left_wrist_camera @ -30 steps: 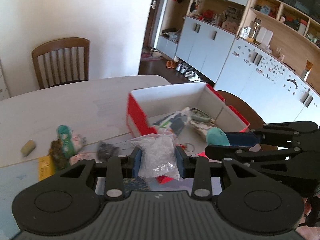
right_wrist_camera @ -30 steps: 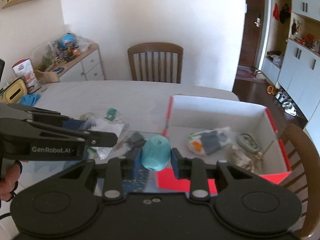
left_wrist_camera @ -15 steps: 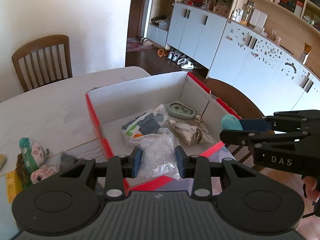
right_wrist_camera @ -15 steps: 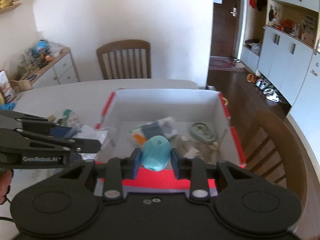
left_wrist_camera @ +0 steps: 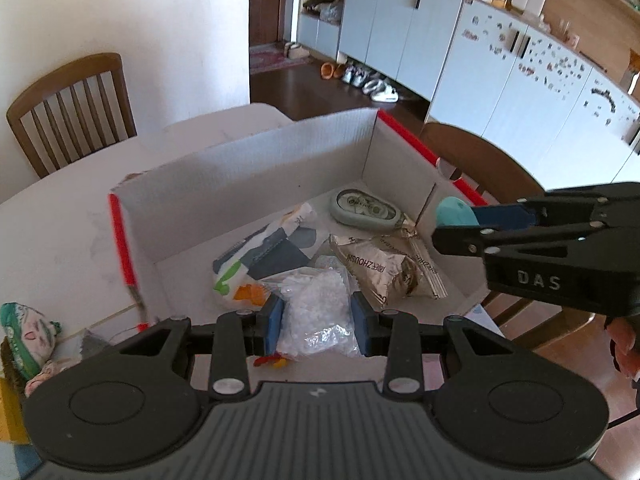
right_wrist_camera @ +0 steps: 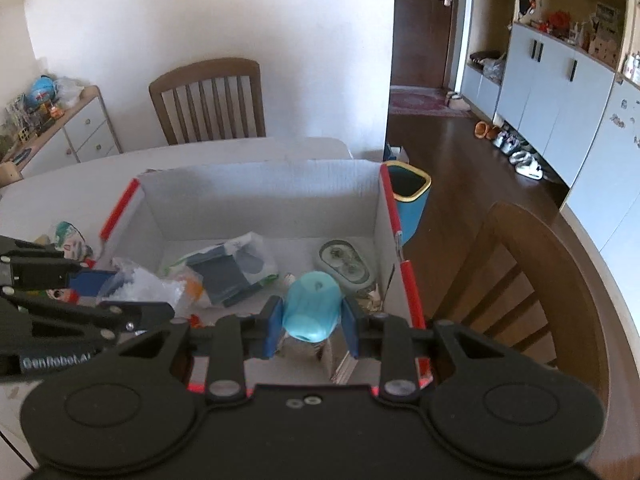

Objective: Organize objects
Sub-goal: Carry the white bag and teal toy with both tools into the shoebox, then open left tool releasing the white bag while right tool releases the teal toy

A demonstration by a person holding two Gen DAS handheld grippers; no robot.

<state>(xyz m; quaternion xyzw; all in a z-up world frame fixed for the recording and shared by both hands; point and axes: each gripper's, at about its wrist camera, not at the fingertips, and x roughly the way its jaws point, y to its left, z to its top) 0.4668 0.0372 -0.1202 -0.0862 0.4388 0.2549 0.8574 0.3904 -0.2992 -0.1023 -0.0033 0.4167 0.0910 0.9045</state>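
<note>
Left gripper (left_wrist_camera: 317,318) clamped a clear bag of white bits (left_wrist_camera: 316,312) — held over the near end of the open box (left_wrist_camera: 248,168) on the worktop (left_wrist_camera: 60,232). Right gripper (right_wrist_camera: 309,330) pinched a teal egg-shaped object (right_wrist_camera: 312,306) — above the box's right side.

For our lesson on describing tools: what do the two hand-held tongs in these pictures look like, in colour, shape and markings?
Both are matte black plastic. The left tongs have two blue pads on linked black bars with silver rivets, above a ribbed grey body with two round discs. Seen from the side, they read "GenRobot.AI" in white. The right tongs are built alike, and their side reads "DAS".
</note>
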